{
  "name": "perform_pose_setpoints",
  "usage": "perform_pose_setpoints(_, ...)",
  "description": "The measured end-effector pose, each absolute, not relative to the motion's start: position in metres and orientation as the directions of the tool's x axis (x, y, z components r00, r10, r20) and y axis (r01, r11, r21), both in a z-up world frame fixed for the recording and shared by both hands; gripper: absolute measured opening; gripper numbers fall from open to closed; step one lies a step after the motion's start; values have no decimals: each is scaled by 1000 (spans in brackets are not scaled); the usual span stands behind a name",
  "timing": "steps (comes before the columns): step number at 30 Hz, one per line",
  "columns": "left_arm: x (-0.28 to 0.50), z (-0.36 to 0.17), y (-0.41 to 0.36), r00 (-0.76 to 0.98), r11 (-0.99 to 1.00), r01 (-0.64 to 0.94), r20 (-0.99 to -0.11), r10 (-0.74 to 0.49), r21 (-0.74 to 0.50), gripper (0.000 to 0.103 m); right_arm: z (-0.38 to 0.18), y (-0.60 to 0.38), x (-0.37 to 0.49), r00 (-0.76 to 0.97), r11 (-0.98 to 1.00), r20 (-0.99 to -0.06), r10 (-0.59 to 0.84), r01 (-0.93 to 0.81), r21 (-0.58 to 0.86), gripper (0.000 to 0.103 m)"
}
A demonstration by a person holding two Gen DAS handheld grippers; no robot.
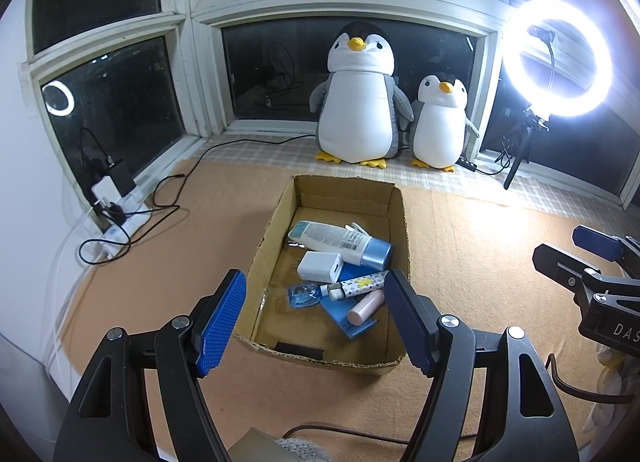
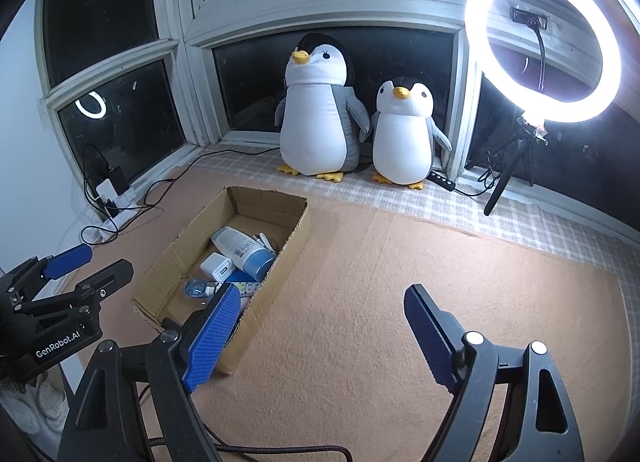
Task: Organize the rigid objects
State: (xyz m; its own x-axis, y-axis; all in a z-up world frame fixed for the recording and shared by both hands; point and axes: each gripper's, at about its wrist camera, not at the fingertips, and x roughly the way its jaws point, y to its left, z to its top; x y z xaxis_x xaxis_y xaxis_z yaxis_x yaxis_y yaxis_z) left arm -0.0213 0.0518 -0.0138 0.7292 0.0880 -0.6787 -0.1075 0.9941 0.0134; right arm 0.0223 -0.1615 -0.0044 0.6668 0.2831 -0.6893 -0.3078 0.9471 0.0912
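Note:
An open cardboard box (image 1: 264, 250) sits on the orange mat; it also shows in the right wrist view (image 2: 296, 230). Inside lie a white bottle with a blue cap (image 1: 340, 240), a white charger (image 1: 320, 267), a patterned tube (image 1: 356, 285), a pink tube (image 1: 365, 307), a blue flat card (image 1: 344, 320) and a clear blue packet (image 1: 302, 295). My left gripper (image 1: 316, 324) is open and empty, just above the box's near end. My right gripper (image 2: 320, 336) is open and empty over the mat right of the box.
Two plush penguins (image 1: 360, 102) (image 1: 440, 122) stand at the window. A lit ring light on a tripod (image 1: 556, 58) stands at the back right. A power strip with chargers and cables (image 1: 116, 210) lies at the left. The orange mat (image 2: 400, 282) spreads right of the box.

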Motion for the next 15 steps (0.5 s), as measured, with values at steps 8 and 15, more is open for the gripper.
perform_pose_setpoints(8,-21,-14,51,729,994,-106,-679,86,12,72,-5,-161,23,667,948,-690,281,-306,90,81)
perform_pose_setpoints(15,-21,-14,51,727,994,-108,-681,86,10,72,-9,-162,25,663,948,-696,277,-305,87,81)
